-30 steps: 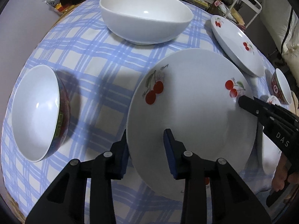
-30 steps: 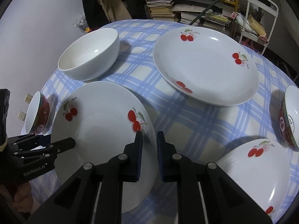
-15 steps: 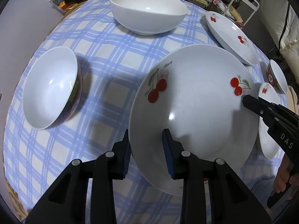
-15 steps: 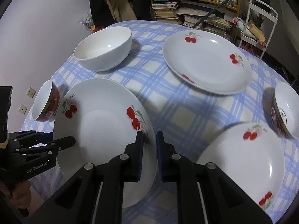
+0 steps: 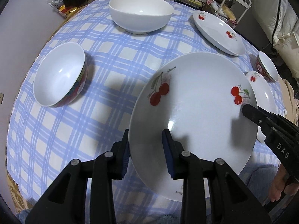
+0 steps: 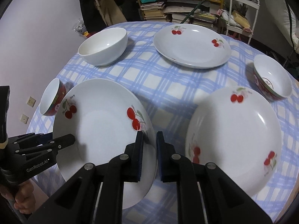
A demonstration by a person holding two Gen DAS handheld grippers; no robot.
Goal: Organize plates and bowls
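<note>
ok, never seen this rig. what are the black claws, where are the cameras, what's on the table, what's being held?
No robot: a person carries a hand-held gripper in each hand, with a fisheye camera on each looking along its fingers. In the left view, the left hand-held gripper clamps the near rim of a white cherry-printed plate; the right hand-held gripper pinches its opposite rim. On the blue checked tablecloth sit two more cherry plates, a large plain white bowl and two small red-sided bowls.
</note>
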